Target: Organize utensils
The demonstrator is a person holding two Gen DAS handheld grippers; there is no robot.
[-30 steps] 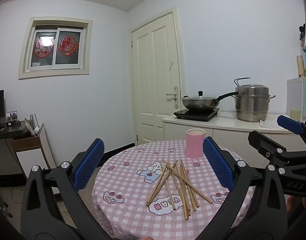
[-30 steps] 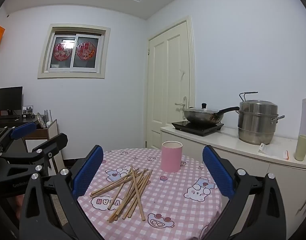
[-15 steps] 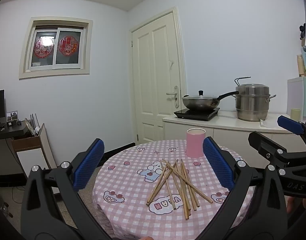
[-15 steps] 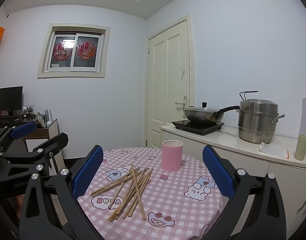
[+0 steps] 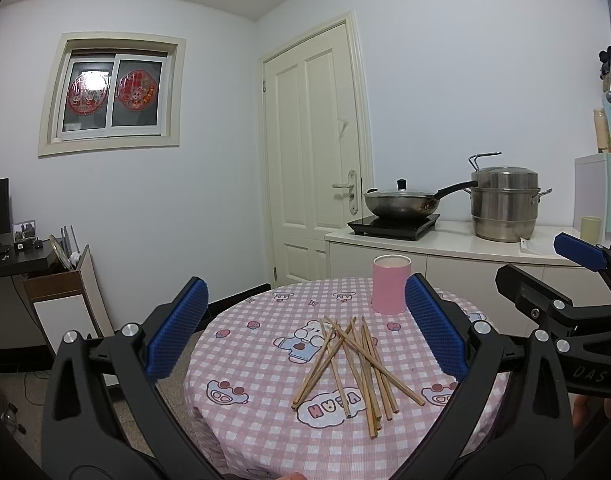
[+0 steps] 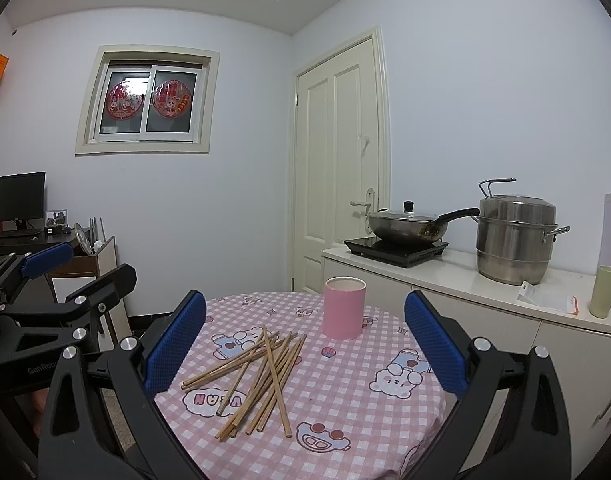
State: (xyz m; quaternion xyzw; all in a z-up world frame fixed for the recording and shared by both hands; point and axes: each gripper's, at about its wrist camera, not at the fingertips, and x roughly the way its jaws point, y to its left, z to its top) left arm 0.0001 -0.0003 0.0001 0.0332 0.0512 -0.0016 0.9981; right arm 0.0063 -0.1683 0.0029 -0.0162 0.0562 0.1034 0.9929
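Several wooden chopsticks (image 5: pixel 355 364) lie in a loose pile on the round table with a pink checked cloth (image 5: pixel 249 384). A pink cup (image 5: pixel 389 290) stands upright behind them. My left gripper (image 5: pixel 305 326) is open and empty, held above the table's near side. My right gripper (image 6: pixel 305 340) is open and empty too, over the chopsticks (image 6: pixel 257 376), with the cup (image 6: pixel 343 307) beyond. The right gripper shows at the right of the left wrist view (image 5: pixel 545 280), and the left gripper at the left of the right wrist view (image 6: pixel 81 276).
A white counter (image 6: pixel 465 276) stands behind the table with a wok on a hob (image 6: pixel 405 228), a steel steamer pot (image 6: pixel 515 238) and a green cup (image 6: pixel 604 291). A door (image 5: pixel 317 152) is behind. A desk with a monitor (image 6: pixel 19 200) is at the left.
Both grippers have drifted slightly; the view has barely shifted. The chopsticks and cup have not moved.
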